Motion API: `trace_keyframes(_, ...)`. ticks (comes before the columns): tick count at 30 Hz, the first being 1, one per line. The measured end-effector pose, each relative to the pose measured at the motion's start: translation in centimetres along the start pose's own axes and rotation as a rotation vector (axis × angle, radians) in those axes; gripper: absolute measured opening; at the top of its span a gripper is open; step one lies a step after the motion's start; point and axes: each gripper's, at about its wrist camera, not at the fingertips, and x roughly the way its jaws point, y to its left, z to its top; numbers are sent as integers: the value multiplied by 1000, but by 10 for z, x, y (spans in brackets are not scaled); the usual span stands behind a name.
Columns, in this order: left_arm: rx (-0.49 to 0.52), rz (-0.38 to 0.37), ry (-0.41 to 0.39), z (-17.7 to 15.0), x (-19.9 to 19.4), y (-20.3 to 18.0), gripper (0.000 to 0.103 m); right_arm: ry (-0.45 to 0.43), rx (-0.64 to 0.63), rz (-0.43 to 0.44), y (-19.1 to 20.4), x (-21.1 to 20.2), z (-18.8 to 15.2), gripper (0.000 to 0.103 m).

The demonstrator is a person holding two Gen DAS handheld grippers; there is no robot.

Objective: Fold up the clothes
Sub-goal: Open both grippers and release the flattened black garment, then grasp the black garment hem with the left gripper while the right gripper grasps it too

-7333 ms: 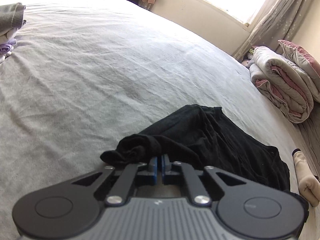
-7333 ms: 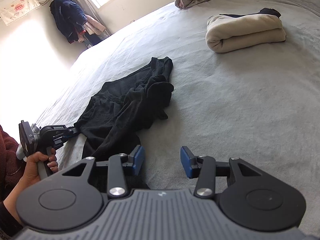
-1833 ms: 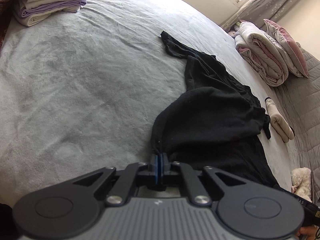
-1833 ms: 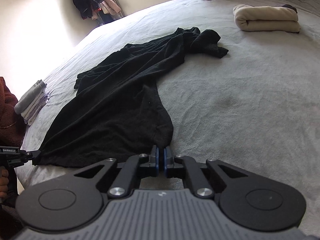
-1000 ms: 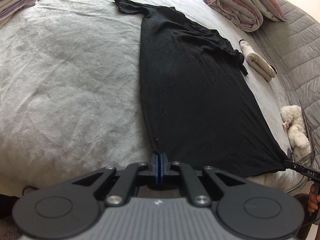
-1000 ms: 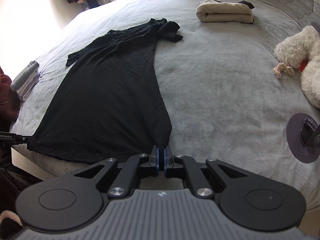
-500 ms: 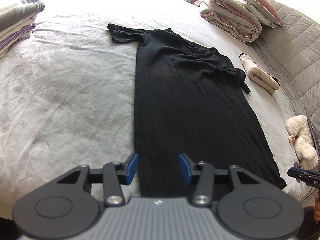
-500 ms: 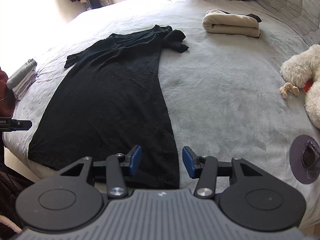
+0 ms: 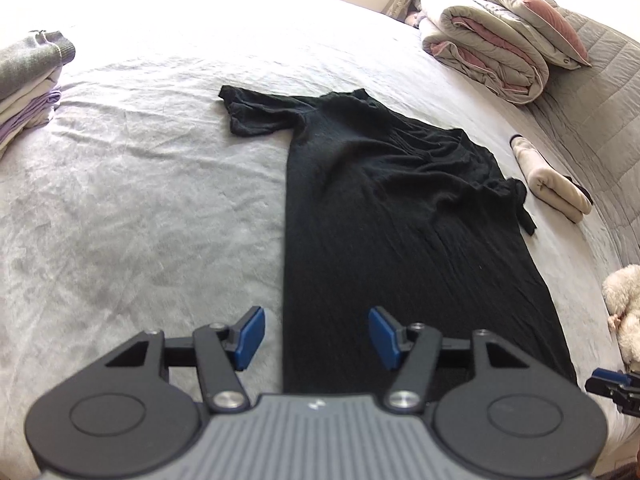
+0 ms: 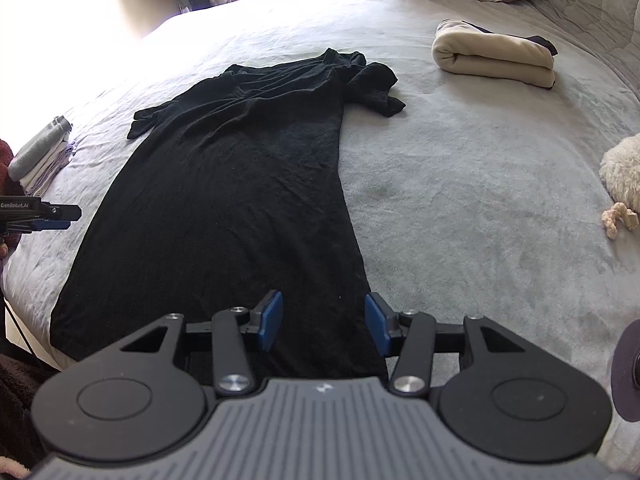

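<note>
Garment: black dress [image 9: 392, 216] is lying spread flat on the bed [image 9: 140, 184], stretching ahead of both tongs.
Left tongs [image 9: 317, 338]: gaping apart, gripping nothing.
Right tongs [image 10: 324, 322]: likewise apart.
Progress: spreading looks done; folding is not yet starting.

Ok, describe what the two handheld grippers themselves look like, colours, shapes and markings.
Both match. The left gripper and the right gripper each have two blue rectangular finger pads on black linkage arms with silver pivot screws, two round black discs at the sides, and a ribbed grey body with a small white logo. The left one's side, seen from the right wrist view, reads GenRobot.AI. No cables visible.
</note>
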Motion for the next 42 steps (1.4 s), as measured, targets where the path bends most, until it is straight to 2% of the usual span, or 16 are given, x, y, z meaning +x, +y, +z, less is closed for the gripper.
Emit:
trace_keyframes(4,-54,16,-26,28,16,17,56,-2,-5,10,4,15,17,52)
trace_keyframes(10,-207,-21,-56,71,38,49,54,-2,-8,31,12,40,44,52)
trace_keyframes(18,-317,-7,-87,124,67,82,54,6,-48,82,35,83,81,53)
trace_keyframes(23,-387,-21,-105,152,88,96,49,17,-72,118,52,107,95,53)
trace_keyframes(29,-496,-37,-87,174,121,107,37,26,-81,140,64,123,104,53)
trace_keyframes(32,-521,-34,-95,180,133,108,33,26,-71,146,65,130,107,53)
trace_keyframes(33,-522,-27,-94,181,136,107,29,27,-67,146,65,132,107,53)
trace_keyframes(36,-524,-8,-91,183,147,104,6,32,-55,147,62,138,108,53)
trace_keyframes(39,-492,-4,-123,183,144,98,5,26,-49,148,59,138,109,53)
trace_keyframes(42,-423,-51,-167,181,130,87,5,20,-45,147,56,137,110,53)
